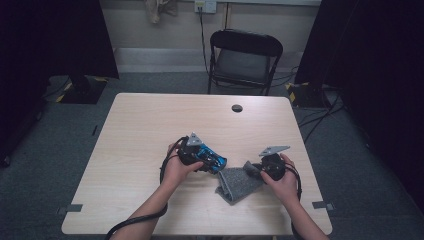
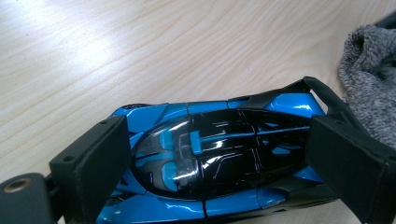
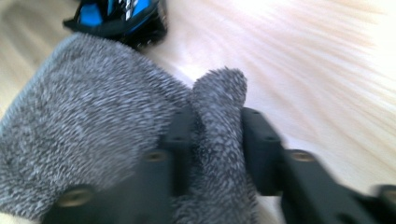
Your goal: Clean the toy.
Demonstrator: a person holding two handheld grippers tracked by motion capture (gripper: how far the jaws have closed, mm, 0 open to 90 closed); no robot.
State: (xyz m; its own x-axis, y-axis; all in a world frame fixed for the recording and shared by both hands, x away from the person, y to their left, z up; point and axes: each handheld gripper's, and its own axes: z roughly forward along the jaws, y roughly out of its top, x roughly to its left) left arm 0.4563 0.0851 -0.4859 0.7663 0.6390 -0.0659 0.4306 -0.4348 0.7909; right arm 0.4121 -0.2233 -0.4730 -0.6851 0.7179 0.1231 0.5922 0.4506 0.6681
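Fig.: L gripper (image 2: 210, 158) jaws clamp blue toy car (image 2: 210, 154) on table (image 1: 150, 125). R gripper (image 3: 212, 140) jaws pinch fold of grey cloth (image 3: 93, 140), just right of car, touching it. Wiping seemingly not yet begun.

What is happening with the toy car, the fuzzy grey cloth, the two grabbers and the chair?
Blue toy car: roof up, clamped end to end in the left gripper.
Grey cloth: crumpled on the table, one fold pinched by the right gripper.
Left gripper: shut on the car.
Right gripper: shut on the fold.
Folding chair: unfolded, nobody sitting.
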